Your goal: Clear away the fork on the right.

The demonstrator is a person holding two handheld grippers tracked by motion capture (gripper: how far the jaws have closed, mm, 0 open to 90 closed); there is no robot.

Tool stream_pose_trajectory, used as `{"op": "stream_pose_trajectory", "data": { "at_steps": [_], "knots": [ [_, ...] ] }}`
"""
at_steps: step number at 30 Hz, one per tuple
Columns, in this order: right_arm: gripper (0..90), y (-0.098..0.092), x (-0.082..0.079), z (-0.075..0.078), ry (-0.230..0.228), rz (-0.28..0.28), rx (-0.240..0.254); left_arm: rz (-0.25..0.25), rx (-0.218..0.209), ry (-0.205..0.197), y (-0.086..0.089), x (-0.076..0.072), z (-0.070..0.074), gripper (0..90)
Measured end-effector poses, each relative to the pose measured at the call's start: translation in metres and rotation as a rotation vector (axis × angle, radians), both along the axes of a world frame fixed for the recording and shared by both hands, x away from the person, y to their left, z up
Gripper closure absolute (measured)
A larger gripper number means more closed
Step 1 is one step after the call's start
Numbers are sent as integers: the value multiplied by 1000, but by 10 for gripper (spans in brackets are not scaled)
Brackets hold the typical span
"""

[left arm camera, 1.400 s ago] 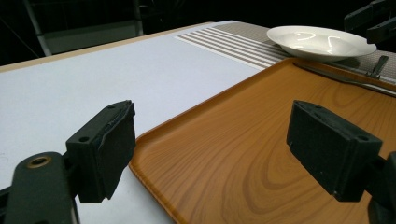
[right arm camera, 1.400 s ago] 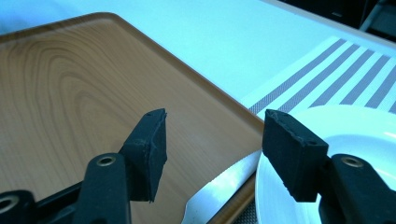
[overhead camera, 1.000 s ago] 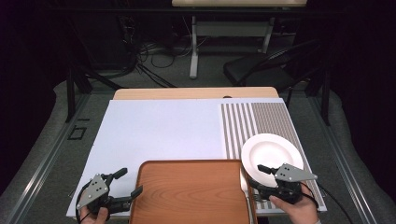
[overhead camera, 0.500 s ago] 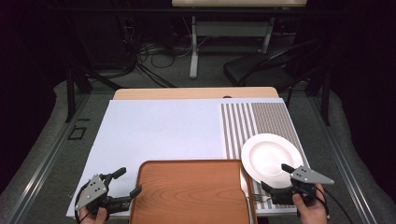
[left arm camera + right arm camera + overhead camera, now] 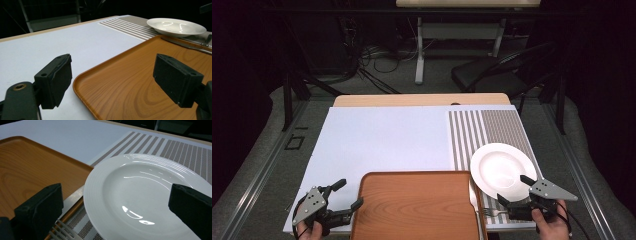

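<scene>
A brown wooden tray point(image 5: 417, 205) lies at the table's near edge. To its right, on the striped part of the mat, sits a white plate point(image 5: 502, 167). A fork point(image 5: 488, 213) and a knife point(image 5: 472, 194) lie between tray and plate. My left gripper point(image 5: 349, 193) is open at the tray's left rim point(image 5: 82, 82), its jaws on either side of the corner and not touching it. My right gripper point(image 5: 513, 189) is open; its jaws have just been opening. The plate's near rim point(image 5: 112, 225) lies between and ahead of its pads, untouched, with the fork tines point(image 5: 62, 231) by its left jaw.
A white mat with a grey striped section point(image 5: 487, 130) covers the wooden table point(image 5: 412, 100). Beyond the far edge stand a dark chair point(image 5: 492, 70), table legs and floor cables. The mat's white area point(image 5: 382, 145) lies bare ahead of the tray.
My right gripper has shifted to the right and slightly nearer the table's front edge, and its jaws have spread wider. The left gripper, tray and plate have not moved.
</scene>
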State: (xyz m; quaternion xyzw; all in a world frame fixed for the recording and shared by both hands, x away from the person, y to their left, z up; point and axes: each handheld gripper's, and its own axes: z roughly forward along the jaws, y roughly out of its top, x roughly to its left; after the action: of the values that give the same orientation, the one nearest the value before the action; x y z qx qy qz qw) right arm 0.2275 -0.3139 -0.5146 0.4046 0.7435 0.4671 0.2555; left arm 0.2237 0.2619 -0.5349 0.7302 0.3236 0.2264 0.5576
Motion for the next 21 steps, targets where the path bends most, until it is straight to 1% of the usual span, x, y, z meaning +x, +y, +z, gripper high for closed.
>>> {"op": "stream_pose_trajectory", "data": {
  "at_steps": [2,3,6,7,9,12,13,16,18,21],
  "knots": [
    [0,-1,0,1,14,18,-3,0,0,-3,-1,-1,0,160],
    [0,-1,1,1,20,25,-11,3,6,-6,0,-1,1,160],
    [0,-3,1,3,43,39,-32,11,3,-9,-1,-2,1,160],
    [0,-3,2,4,62,43,-32,12,4,-10,-1,-2,1,160],
    [0,-5,3,6,77,58,-32,18,2,-5,-1,-2,2,159],
    [0,-8,4,8,94,90,-45,15,4,-2,-1,-2,1,159],
    [0,-8,5,9,100,89,-49,15,5,-1,-1,-2,1,160],
    [0,-8,7,11,136,88,-90,16,10,1,-2,-2,1,160],
    [0,-8,7,11,151,94,-134,13,7,2,-2,-2,1,160],
    [1,-7,8,13,157,120,-193,14,11,2,-2,-2,1,159]
  ]
}}
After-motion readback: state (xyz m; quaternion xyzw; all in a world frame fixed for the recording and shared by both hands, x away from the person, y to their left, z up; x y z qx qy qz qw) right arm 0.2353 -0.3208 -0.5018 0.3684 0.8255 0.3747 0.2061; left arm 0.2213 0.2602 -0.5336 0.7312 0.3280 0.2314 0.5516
